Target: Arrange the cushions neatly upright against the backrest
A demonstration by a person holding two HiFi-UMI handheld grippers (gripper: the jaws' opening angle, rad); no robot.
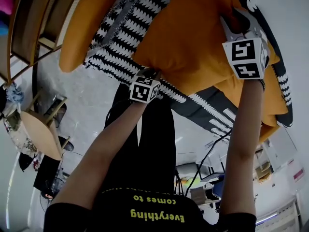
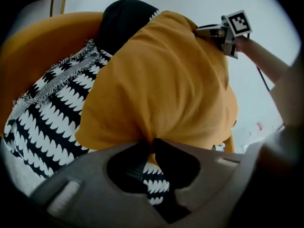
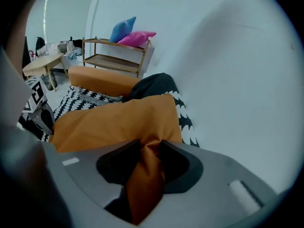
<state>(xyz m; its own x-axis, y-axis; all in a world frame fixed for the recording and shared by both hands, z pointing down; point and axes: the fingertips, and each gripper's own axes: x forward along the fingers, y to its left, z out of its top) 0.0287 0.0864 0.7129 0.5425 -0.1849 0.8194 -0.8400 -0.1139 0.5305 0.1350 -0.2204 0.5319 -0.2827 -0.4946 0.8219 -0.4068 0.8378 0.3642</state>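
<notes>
Left claw (image 2: 151, 144) and right claw (image 3: 151, 148) both pinch 1 orange cushion (image 1: 188, 37).

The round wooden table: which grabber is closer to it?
Left. The left gripper holds the orange cushion at its edge on the side toward the table; the right gripper holds the cushion's opposite edge, farther away.

Head view looks steeply down past both arms; gripper views sit close behind their jaws, all sharing orange cushion (image 1: 188, 37) toward 12 o'clock.
</notes>
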